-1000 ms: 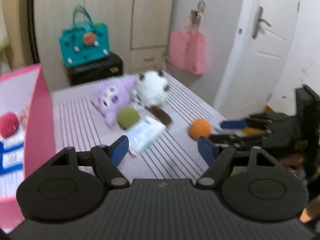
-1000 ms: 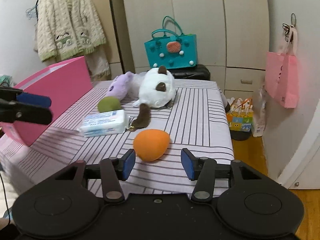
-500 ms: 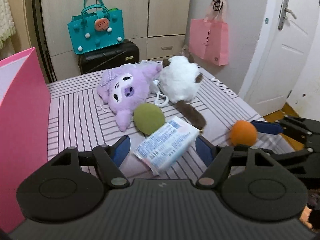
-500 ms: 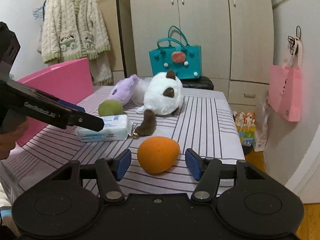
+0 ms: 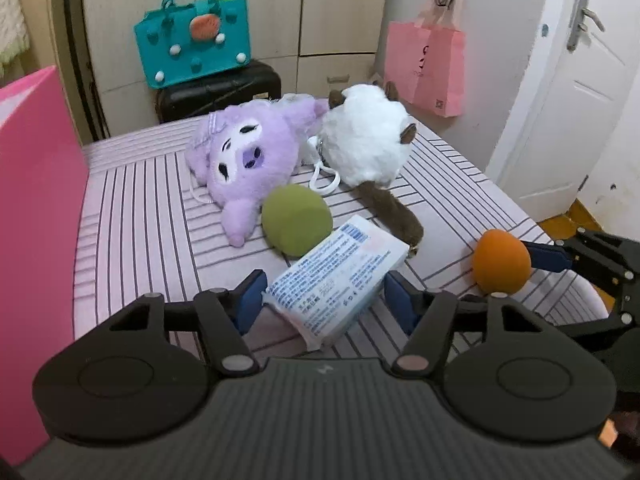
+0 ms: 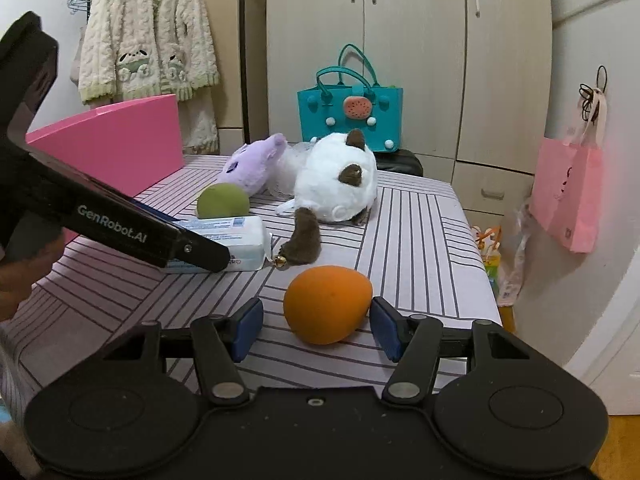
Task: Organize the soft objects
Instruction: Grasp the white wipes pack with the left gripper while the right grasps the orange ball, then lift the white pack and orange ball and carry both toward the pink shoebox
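The left gripper is closing, its blue pads on either side of the tissue pack. The pack lies flat on the striped table, and both pads sit right at its near end; whether they already press on it I cannot tell for sure, though the left pad looks to touch the wrapper's corner.

The right gripper stands at a middling width with the orange ball between its pads. A gap shows on the left side of the ball, and the right pad is just beside it (touching or not, I cannot tell). The ball rests on the table near its front edge.

Just beyond the pack lies the green ball, touching the pack's far end. Behind that is the purple plush, face up, and beside it to the right the white plush with brown ears and a brown tail that runs down toward the pack. A small bell lies at the tail's tip.

A pink box stands at the left edge of the table. Behind the table a teal bag sits on a black case, and a pink bag hangs on the wall to the right. A cream cardigan hangs in the far left corner.
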`<state>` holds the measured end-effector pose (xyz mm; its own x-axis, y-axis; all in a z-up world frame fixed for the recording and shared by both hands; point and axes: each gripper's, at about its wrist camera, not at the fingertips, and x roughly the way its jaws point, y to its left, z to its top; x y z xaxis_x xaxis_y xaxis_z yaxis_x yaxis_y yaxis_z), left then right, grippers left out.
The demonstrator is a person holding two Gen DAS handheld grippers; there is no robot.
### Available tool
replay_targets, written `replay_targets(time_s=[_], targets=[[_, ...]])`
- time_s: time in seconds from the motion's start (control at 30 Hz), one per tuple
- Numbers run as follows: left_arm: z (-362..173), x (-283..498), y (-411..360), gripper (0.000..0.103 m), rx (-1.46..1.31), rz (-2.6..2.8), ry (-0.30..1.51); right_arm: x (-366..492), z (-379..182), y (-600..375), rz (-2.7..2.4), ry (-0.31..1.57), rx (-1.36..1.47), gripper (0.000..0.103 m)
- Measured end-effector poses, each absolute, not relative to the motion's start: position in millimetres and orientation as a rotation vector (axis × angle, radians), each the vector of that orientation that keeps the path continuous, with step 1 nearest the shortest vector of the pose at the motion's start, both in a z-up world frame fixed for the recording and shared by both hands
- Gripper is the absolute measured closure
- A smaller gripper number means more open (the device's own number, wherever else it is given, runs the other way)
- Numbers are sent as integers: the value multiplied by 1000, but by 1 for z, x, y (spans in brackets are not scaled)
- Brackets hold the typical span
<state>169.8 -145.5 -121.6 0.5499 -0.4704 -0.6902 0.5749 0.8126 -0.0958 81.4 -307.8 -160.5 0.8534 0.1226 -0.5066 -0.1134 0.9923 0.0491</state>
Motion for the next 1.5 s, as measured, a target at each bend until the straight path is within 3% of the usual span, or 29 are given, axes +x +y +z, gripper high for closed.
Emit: replay_targets(time_s=[0.07,0.17,0.23,0.4,0.73,0.9,1.5], targets=[[-121,166,-145,49,143,-616,765,82,-161,-310,115,535,42,40],[-120,158,-145,58,148,-621,768,83,-161,-314,91,527,65,54],[-119,153,-144,62,139,-637,787,83,-162,-318,93,524,84,56],[-115,141,-145,62,120,-701,844,80,-162,-319,95,521,94,57],[-115,147,-179,55,252,-695,781,77,-163,-321,96,521,97,57],[-120,146,-189,63,311,-662,761,77,-164,-320,93,515,85,57],[-112,136,-157,65,155,-665,838,68,-152,-316,111,527,117,58]])
